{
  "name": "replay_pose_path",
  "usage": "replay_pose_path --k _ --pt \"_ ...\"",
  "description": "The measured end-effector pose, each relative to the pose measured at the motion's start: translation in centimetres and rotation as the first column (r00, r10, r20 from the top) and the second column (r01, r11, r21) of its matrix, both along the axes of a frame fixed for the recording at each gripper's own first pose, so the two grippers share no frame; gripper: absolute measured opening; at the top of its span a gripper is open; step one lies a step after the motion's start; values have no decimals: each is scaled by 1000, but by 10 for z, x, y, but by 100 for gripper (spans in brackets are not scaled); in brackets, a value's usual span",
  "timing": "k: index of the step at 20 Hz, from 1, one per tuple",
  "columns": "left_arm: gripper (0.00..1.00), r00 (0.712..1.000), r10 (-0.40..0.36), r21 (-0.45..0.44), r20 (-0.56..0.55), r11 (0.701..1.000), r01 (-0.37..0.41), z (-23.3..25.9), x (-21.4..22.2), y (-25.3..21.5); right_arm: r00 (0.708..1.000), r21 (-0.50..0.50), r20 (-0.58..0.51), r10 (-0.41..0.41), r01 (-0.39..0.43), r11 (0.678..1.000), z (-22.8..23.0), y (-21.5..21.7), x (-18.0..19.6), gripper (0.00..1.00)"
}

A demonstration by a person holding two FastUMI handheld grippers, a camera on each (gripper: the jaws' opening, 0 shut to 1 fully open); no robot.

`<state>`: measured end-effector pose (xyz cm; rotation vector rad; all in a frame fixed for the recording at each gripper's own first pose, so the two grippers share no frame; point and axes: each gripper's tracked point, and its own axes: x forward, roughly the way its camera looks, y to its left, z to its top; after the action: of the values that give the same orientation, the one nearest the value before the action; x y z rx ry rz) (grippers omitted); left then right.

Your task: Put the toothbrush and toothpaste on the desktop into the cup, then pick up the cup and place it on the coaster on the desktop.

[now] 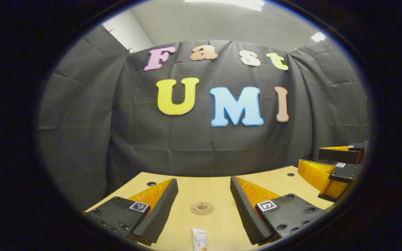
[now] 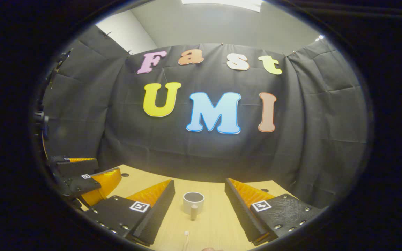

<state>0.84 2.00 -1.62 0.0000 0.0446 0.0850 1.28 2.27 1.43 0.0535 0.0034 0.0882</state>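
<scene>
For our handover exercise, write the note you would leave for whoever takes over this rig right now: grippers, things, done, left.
Left gripper: open, holding nothing, above the desktop.
Right gripper: open, holding nothing.
Coaster: flat on the desktop, ahead between the left gripper's fingers.
Toothpaste: lying on the desktop, nearer than the coaster.
Cup: upright on the desktop ahead of the right gripper, looks empty.
Toothbrush: lying on the desktop, nearer than the cup.
Done: nothing.
Left: toothbrush and toothpaste into cup, then cup onto coaster.
</scene>
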Motion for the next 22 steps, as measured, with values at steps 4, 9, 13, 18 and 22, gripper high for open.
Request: replay_pose_path --k 4,9,13,18,22 --pt "92 993 -25 -3 -119 1000 24 -33 3 -7 982 4 -191 17 -17 1000 -47 1 -1 90" --pt "96 944 -30 -39 -329 999 18 -94 5 -6 929 23 -365 58 -53 998 -92 10 -1 90" --pt "97 849 -31 -66 -527 998 -4 -149 2 1 875 24 -477 89 -88 996 -123 20 0 91" --pt "100 728 -18 -79 -686 996 -50 -199 -4 15 768 38 -631 108 -108 993 -158 28 2 92" --pt "97 639 -27 -80 -769 995 -53 -225 -11 17 679 61 -721 140 -140 988 -179 37 2 91"
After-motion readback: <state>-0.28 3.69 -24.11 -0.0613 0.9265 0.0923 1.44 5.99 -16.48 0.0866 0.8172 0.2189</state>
